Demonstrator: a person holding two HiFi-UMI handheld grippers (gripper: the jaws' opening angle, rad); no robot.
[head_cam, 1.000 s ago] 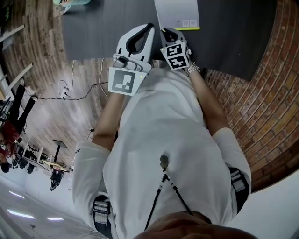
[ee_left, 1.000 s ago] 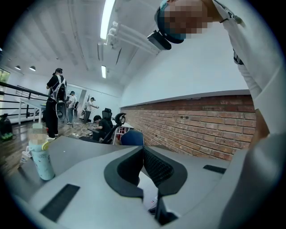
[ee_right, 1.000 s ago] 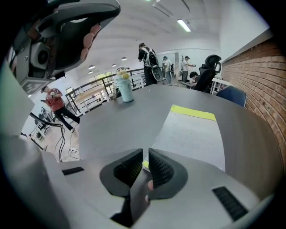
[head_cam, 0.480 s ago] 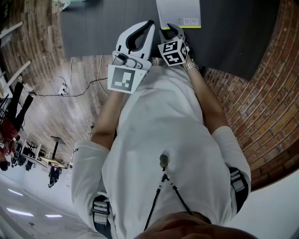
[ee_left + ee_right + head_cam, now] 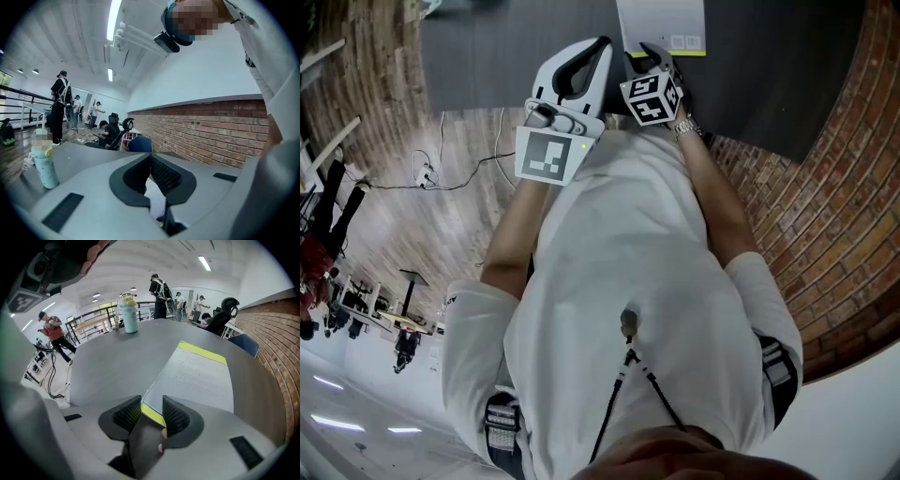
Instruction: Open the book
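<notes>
Dipping closer since a second ago, the right gripper point(image 5: 152, 409) has just spread its jaws wide around the near corner of the book point(image 5: 197, 376), not pinching it. That book lies shut on the table point(image 5: 108, 362). The left gripper point(image 5: 150, 161) keeps its jaws together, empty.

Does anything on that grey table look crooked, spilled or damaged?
Nothing stands out. The book lies flat on the table with no visible damage, and the bottle stands upright at the far end with nothing spilled around it.
</notes>
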